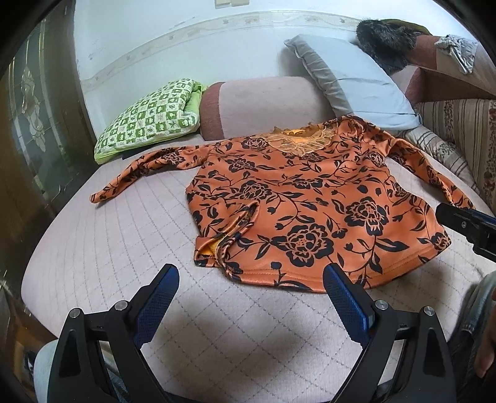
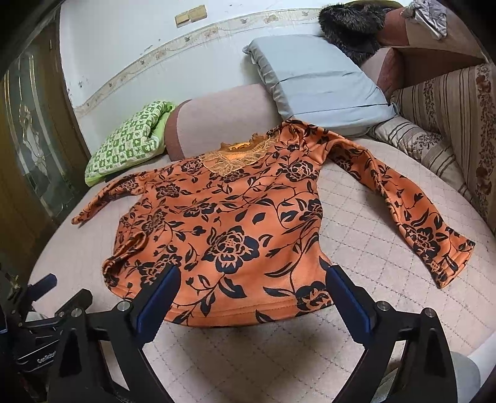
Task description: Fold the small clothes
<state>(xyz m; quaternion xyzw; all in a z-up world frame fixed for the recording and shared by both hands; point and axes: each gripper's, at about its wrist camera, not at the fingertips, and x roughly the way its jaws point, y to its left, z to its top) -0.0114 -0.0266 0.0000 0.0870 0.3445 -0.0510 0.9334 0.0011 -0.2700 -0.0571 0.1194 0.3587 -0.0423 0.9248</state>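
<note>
Both tools spread, empty: left tool (image 1: 251, 294), right tool (image 2: 252, 293) | orange floral top (image 2: 235, 229) flat on bed (image 2: 356, 223)

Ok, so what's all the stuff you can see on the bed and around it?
shirt: one, orange with black flowers, spread flat on the bed, sleeves out
bed cover: one, pale pink quilted, under the shirt
green pillow: one, green and white checks, far left by the wall
grey pillow: one, grey-blue, leaning behind the shirt's collar
furry thing: one, dark, top right
striped cushion: one, beige stripes, right side
left claw: one, black with blue pads, open, near the hem
right claw: one, same colours, open, over the hem
</note>
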